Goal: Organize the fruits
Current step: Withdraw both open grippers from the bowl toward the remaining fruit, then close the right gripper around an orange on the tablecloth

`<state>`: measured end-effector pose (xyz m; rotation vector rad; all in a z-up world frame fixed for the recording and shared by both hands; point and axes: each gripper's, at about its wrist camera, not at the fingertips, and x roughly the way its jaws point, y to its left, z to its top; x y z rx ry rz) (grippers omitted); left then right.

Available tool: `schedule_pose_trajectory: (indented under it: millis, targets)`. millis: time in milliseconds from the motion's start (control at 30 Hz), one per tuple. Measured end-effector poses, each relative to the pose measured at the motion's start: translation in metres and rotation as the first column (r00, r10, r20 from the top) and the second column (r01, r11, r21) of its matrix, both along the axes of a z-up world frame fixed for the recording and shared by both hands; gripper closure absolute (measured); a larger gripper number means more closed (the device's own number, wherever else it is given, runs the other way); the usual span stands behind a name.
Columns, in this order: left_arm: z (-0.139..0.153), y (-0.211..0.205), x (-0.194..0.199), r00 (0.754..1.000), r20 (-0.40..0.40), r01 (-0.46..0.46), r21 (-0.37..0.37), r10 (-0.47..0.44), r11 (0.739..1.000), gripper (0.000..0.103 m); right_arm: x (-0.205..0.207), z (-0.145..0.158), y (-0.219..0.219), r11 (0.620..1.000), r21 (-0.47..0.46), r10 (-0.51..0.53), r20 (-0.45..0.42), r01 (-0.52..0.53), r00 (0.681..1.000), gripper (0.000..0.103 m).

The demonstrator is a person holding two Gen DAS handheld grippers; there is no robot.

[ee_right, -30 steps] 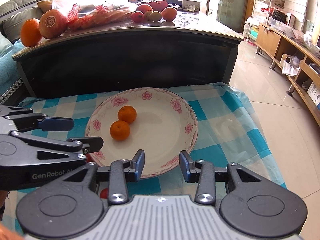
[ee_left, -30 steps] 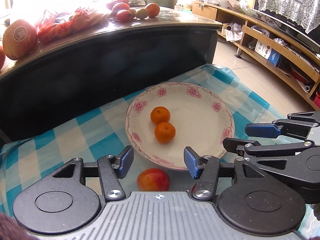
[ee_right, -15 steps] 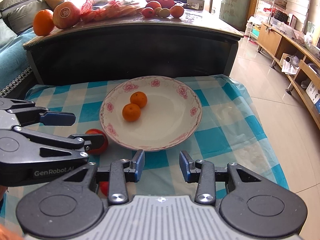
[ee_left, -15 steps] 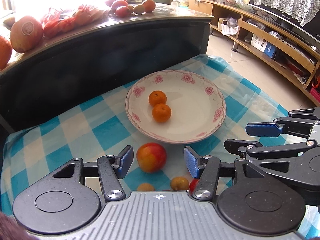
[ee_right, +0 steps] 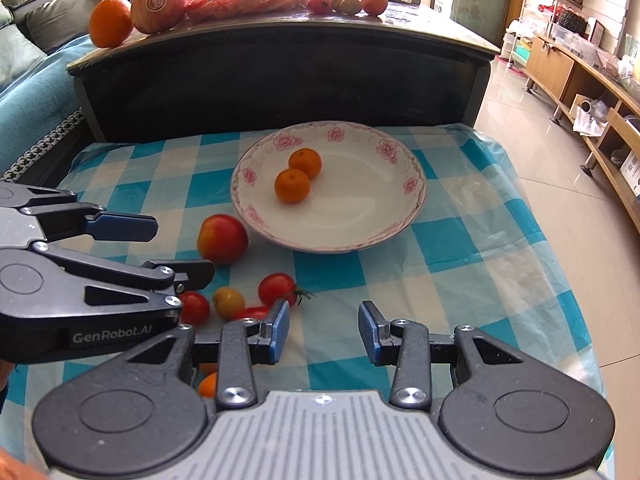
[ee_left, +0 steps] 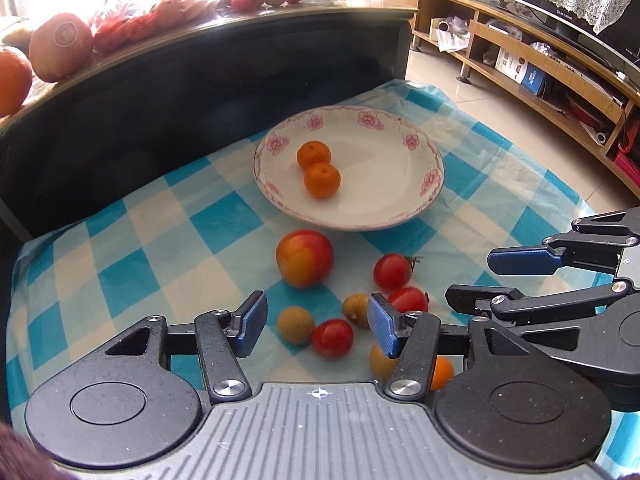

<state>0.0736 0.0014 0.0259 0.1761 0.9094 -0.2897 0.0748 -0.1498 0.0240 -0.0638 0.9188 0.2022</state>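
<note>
A white floral plate [ee_left: 396, 184] [ee_right: 360, 216] sits on the blue checked cloth and holds two mandarins [ee_left: 322, 180] [ee_right: 292, 185]. In front of it lie a red-yellow apple [ee_left: 305, 258] [ee_right: 222, 239], several cherry tomatoes [ee_left: 392, 271] [ee_right: 277, 289] and small yellow-brown fruits [ee_left: 295, 325] [ee_right: 228, 301]. My left gripper [ee_left: 316, 326] is open and empty, hovering over the small fruits. My right gripper [ee_right: 323, 332] is open and empty, to the right of the fruit cluster; it also shows in the left wrist view [ee_left: 500, 276].
A dark raised counter [ee_right: 280, 64] stands behind the cloth, with oranges, a large round fruit [ee_right: 157, 2] and bagged fruit on top. Wooden shelving [ee_left: 540, 64] runs along the right. The cloth's right edge [ee_right: 560, 264] drops to a tiled floor.
Both grippers have drawn back from the plate toward me. The apple, tomatoes and small fruits have come into view in front of the plate. Both stay open.
</note>
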Motion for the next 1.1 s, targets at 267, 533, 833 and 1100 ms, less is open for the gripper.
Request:
schedule_pose_trajectory:
  millis: [267,533,833,1100]
  targets:
    - [-0.005,0.011,-0.016,1.0,-0.024,0.006,0.007,-0.006,1.0,0.04,-0.017,-0.008,0.012,0.999,0.011,0.042,-0.042,-0.042,0.998,0.061]
    - [-0.008,0.022,-0.023,0.999,-0.04,0.0,-0.003,0.0,1.0,0.036,-0.028,-0.014,0.024,0.996,0.015,0.088,-0.065,-0.087,0.994,0.061]
    - [-0.012,0.027,-0.025,0.998,-0.056,0.008,-0.002,-0.008,1.0,0.034,-0.032,-0.014,0.028,0.993,0.041,0.112,-0.077,-0.109,0.991,0.061]
    - [-0.015,0.032,-0.026,0.998,-0.068,0.002,-0.011,-0.002,1.0,0.031,-0.033,-0.017,0.032,0.99,0.058,0.133,-0.092,-0.128,0.987,0.061]
